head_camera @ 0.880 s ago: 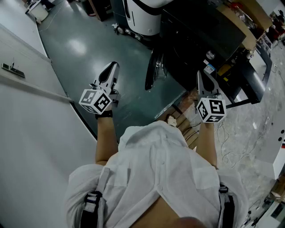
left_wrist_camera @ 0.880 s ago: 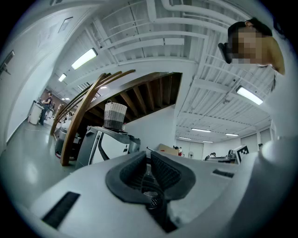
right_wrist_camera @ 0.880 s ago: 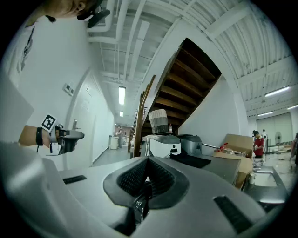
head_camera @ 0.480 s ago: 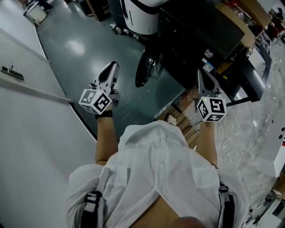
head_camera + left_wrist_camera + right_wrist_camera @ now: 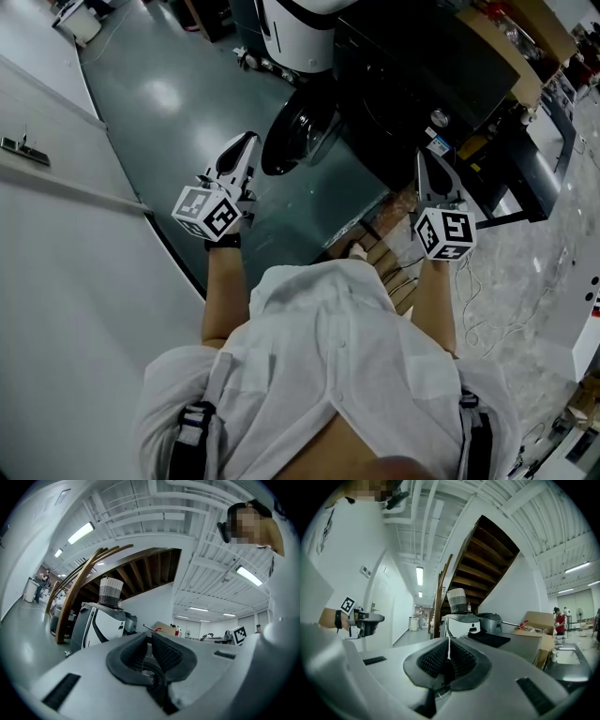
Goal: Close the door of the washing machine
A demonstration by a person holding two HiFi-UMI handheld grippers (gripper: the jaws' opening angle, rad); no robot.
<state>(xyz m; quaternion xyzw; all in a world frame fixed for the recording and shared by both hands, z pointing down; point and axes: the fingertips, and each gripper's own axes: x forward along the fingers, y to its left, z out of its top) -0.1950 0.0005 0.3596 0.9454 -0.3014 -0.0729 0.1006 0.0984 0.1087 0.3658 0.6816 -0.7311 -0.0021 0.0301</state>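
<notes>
Workshop bay: dark green-grey floor (image 5: 178, 94), white wall (image 5: 56, 281) on my left, wooden staircase (image 5: 487, 564) overhead in both gripper views. A striped basket (image 5: 111, 592) sat on a white unit (image 5: 300, 33) past the machine.

The washing machine (image 5: 412, 75) was a black body at upper right of the head view. Its round door (image 5: 298, 131) was not closed: it stood swung out from the front, with the porthole glass facing the floor side.

The left gripper (image 5: 246, 141) was held level with its jaws together and nothing between them. The tip was just beside the door's outer edge; I couldn't tell whether it touched. Its marker cube (image 5: 208, 212) sat over my wrist.

The right gripper (image 5: 424, 157) was also level, with its jaws closed to a thin slit and empty. It was in front of the machine body, to the right of the door and well apart from it.

Loose cables (image 5: 487, 300) lay on the pale floor at right. My white shirt (image 5: 328, 375) filled the bottom of the head view.
</notes>
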